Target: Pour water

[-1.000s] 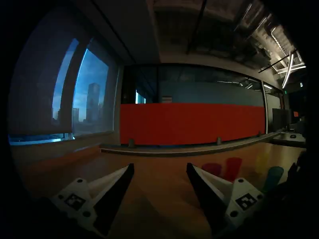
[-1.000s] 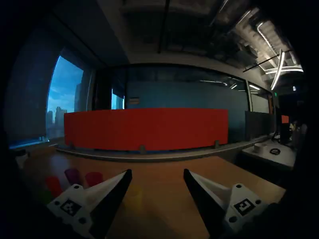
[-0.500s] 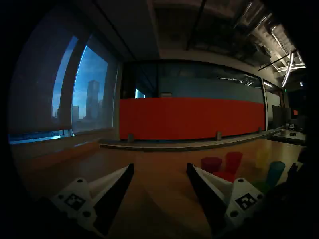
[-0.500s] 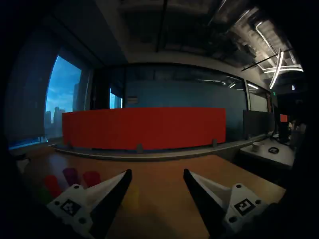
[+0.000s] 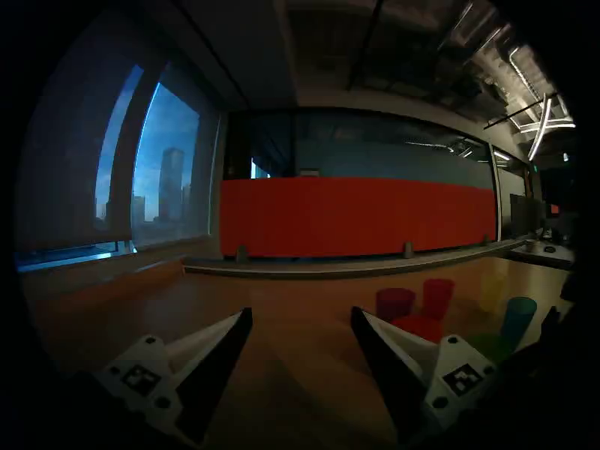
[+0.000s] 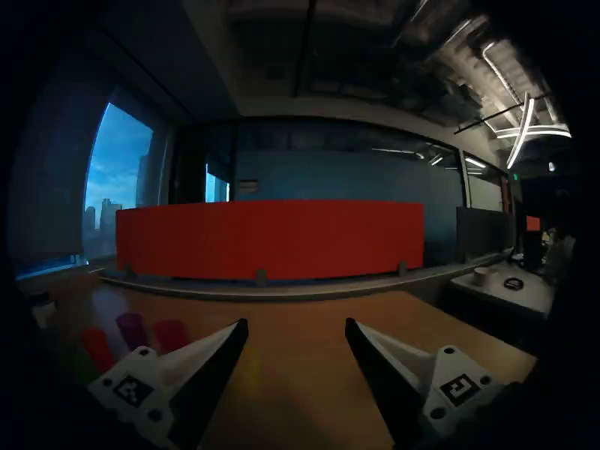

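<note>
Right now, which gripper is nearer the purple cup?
Left, probably. The purple cup stands just past the left gripper's right fingertip; from the right gripper it sits farther off to the left.

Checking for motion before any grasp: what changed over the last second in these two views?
The left hand-held gripper tipped slightly downward. The red partition slid up in its view, and the cups on the table came more fully into sight. The right hand-held gripper barely shifted. Nothing was grasped or released. Both stay open and empty, and the cups look unmoved.
</note>
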Motion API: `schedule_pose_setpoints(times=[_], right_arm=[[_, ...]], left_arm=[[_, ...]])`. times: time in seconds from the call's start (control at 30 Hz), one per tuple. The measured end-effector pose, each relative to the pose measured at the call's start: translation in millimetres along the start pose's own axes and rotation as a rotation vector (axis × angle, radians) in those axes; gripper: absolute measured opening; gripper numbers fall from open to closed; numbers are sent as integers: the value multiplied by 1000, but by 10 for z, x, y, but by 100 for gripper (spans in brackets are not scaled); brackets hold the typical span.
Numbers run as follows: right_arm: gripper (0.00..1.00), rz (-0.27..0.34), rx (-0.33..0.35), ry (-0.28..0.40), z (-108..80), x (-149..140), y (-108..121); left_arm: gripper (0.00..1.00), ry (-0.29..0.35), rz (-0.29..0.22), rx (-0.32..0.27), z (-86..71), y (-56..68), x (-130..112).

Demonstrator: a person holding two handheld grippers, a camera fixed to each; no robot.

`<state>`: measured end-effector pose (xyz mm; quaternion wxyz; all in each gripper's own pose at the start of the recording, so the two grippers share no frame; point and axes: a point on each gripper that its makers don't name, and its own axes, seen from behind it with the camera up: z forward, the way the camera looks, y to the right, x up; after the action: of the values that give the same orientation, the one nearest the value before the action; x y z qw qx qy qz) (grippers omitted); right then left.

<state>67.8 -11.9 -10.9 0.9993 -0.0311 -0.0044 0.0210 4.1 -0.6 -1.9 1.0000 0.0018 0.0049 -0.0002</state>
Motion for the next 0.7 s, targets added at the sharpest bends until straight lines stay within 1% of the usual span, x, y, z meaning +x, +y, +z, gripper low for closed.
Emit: schedule_pose_setpoints(times=[0.2,0.7], right_arm=[[100,-2,-3,0,-12,6,15],[100,0,0,4,-72,17,30]], left_arm=[[97,-6,-2,5,7,-29,-14],[98,-9,0,-1,7,-11,-31]])
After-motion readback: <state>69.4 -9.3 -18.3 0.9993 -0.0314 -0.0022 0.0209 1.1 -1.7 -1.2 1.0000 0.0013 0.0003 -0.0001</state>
